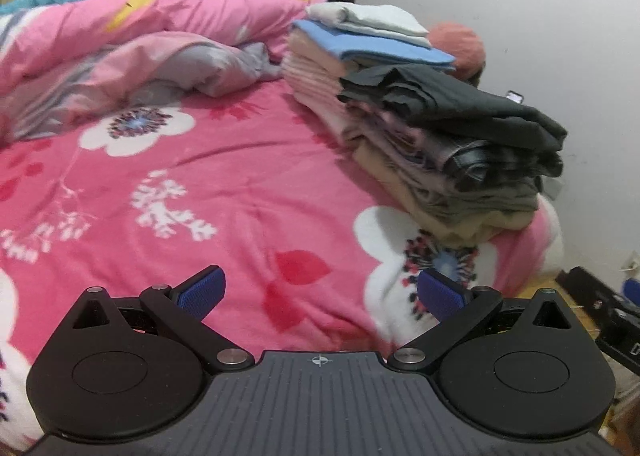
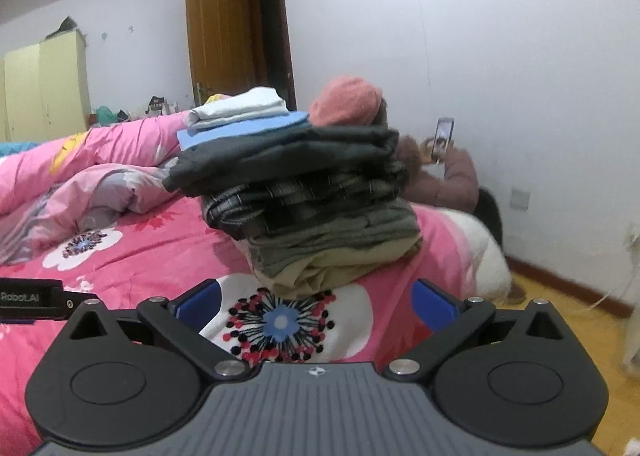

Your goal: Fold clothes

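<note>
So, going left to right: the crumpled pink quilt (image 1: 132, 44) lies heaped at the far left of the bed (image 1: 224, 192), unfolded, though we cannot say whether it counts as part of the job. The middle of the bed is bare flowered sheet, with no loose garment on it in either view.

Our left hand-held gripper (image 1: 320, 292) hovers over that bare sheet, jaws wide apart, nothing between them. Right of it stand two piles at the bed's edge: the far stack (image 1: 340, 52) topped by white and blue pieces, and the near stack (image 1: 472, 144) with a dark grey garment on top, plaid and khaki under it.

Our right hand-held gripper (image 2: 316, 300) faces the near stack, jaws fully apart and empty.

We judge the folding mostly done; nothing unfolded shows here except the quilt. A seated person (image 2: 436, 160) with a phone is behind the piles.
</note>
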The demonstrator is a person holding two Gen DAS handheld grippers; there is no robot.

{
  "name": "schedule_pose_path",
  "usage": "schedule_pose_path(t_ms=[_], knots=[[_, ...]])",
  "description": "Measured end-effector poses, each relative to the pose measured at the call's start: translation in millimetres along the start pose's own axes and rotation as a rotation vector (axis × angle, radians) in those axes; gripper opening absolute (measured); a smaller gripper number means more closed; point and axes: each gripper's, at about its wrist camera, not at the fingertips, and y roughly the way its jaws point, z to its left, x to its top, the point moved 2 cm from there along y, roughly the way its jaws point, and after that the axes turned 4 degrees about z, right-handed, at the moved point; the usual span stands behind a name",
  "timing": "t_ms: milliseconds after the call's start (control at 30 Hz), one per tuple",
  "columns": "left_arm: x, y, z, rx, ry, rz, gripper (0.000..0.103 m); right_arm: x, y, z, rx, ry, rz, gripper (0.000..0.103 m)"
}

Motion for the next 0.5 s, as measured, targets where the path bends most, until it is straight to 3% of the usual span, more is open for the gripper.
schedule_pose_path(t_ms=[167,500], knots=[[-2.9,-4.0,3.2,0.001,-0.017,0.006,0.103,-0.1,-8.5,13.7,-0.027,-0.059,-0.02,0.103],[-4.9,-4.6,4.4,-0.002,-0.011,0.014,0.103,0.7,-9.9,16.9,-0.032,-0.044,0.003,0.103]])
